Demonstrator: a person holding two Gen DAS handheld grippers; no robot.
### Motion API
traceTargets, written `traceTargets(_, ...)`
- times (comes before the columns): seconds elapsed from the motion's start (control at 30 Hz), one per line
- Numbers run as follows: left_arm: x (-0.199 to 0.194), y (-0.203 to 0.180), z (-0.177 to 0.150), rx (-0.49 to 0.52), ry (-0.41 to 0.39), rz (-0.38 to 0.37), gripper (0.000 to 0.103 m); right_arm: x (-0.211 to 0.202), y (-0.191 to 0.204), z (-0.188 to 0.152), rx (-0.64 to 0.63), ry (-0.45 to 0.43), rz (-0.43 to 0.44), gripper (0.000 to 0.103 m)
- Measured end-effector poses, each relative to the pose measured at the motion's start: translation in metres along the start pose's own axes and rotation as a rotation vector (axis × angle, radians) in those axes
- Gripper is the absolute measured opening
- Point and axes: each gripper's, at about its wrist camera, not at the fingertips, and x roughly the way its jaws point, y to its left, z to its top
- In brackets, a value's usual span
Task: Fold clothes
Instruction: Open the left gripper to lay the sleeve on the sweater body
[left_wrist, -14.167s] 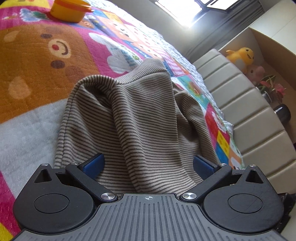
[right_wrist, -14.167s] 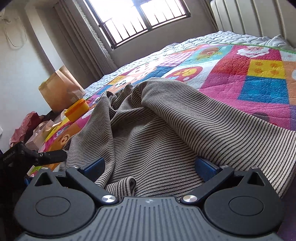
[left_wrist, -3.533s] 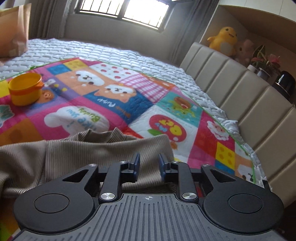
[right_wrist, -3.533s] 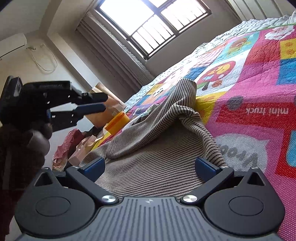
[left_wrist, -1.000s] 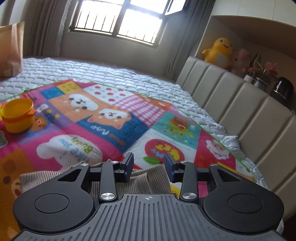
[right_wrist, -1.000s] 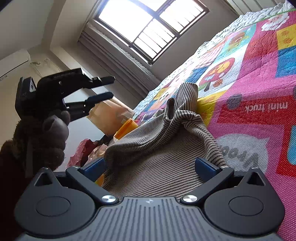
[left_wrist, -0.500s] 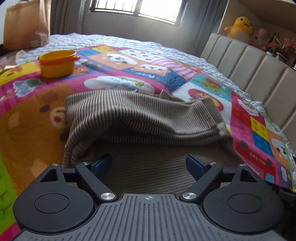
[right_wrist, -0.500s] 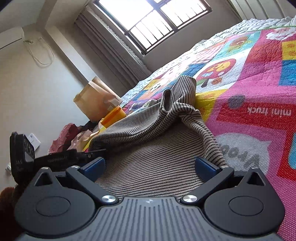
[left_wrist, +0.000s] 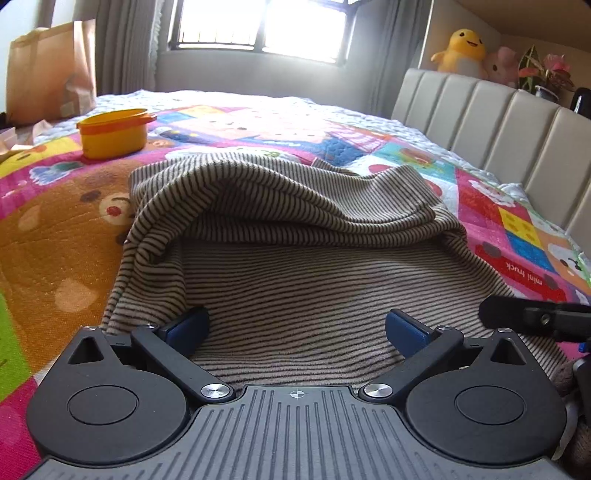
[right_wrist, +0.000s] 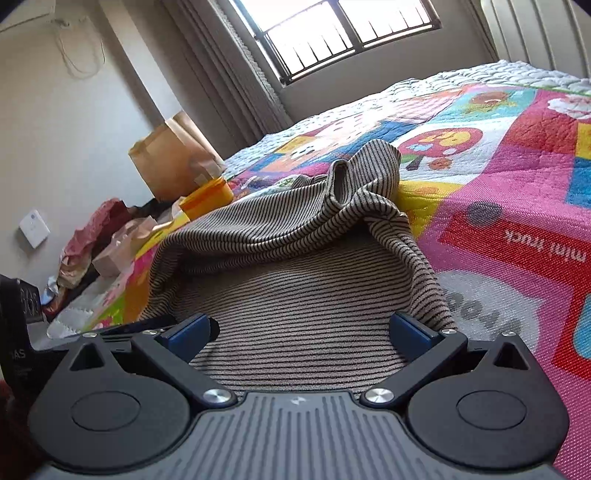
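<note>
A beige garment with thin dark stripes (left_wrist: 295, 258) lies on the colourful quilt (left_wrist: 55, 229), its far part folded back over the near part in a loose roll. It also shows in the right wrist view (right_wrist: 295, 295). My left gripper (left_wrist: 297, 328) is open, low over the garment's near edge, its blue pads apart with flat cloth between them. My right gripper (right_wrist: 301, 332) is open over the same near edge, further right. The right gripper's finger (left_wrist: 532, 317) shows at the right of the left wrist view, and the left gripper's body (right_wrist: 22, 332) at the left of the right wrist view.
An orange lidded tub (left_wrist: 114, 133) stands on the quilt at the far left. A brown paper bag (left_wrist: 48, 85) stands beyond it. A padded beige headboard (left_wrist: 517, 133) runs along the right, with plush toys (left_wrist: 461, 48) and a plant above. Bags and clutter (right_wrist: 103, 240) lie beside the bed.
My left gripper let go of the garment's far edge, opened wide and came down to the near edge. The folded-over part now lies on the garment. The right gripper stayed open and hardly moved.
</note>
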Motion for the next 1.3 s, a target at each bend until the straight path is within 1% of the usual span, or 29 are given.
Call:
traceTargets(0.13,-0.002,0.006,-0.001,-0.032,-0.016,-0.028,0.103,0.005,0.012,-0.001,-0.071,0.030,-0.055,0.103)
traceTargets(0.3,-0.003,0.008,-0.002,-0.044,-0.023,-0.039,0.103,0.009,0.023,-0.003,-0.131,0.048,-0.118,0.103)
traceTargets(0.5,-0.005,0.013,-0.002,-0.066,-0.034,-0.061,0.103,0.021,0.046,-0.008,-0.248,0.088,-0.241,0.103)
traceTargets(0.73,-0.007,0.018,-0.004,-0.089,-0.044,-0.084,0.103,0.021,0.059,-0.011,-0.321,0.100,-0.306,0.103)
traceTargets(0.83,-0.008,0.020,-0.004,-0.098,-0.048,-0.092,0.103,0.021,0.066,-0.013,-0.368,0.120,-0.335,0.103)
traceTargets(0.9,-0.008,0.021,-0.004,-0.105,-0.050,-0.099,0.103,0.022,0.067,-0.010,-0.366,0.148,-0.343,0.103)
traceTargets(0.97,-0.008,0.023,-0.004,-0.112,-0.052,-0.105,0.103,0.023,0.062,-0.004,-0.323,0.188,-0.330,0.103)
traceTargets(1.03,-0.008,0.024,-0.004,-0.116,-0.053,-0.110,0.103,0.023,0.055,0.002,-0.282,0.231,-0.299,0.103)
traceTargets(1.13,-0.008,0.025,-0.004,-0.120,-0.053,-0.114,0.103,0.020,0.050,0.003,-0.295,0.262,-0.260,0.103)
traceTargets(1.17,-0.008,0.025,-0.004,-0.121,-0.053,-0.114,0.103,0.019,0.050,0.002,-0.304,0.266,-0.253,0.103)
traceTargets(1.23,-0.008,0.024,-0.004,-0.118,-0.053,-0.111,0.103,0.015,0.053,-0.004,-0.326,0.243,-0.263,0.103)
traceTargets(1.3,-0.009,0.022,-0.005,-0.111,-0.054,-0.107,0.103,0.011,0.055,-0.002,-0.338,0.210,-0.270,0.103)
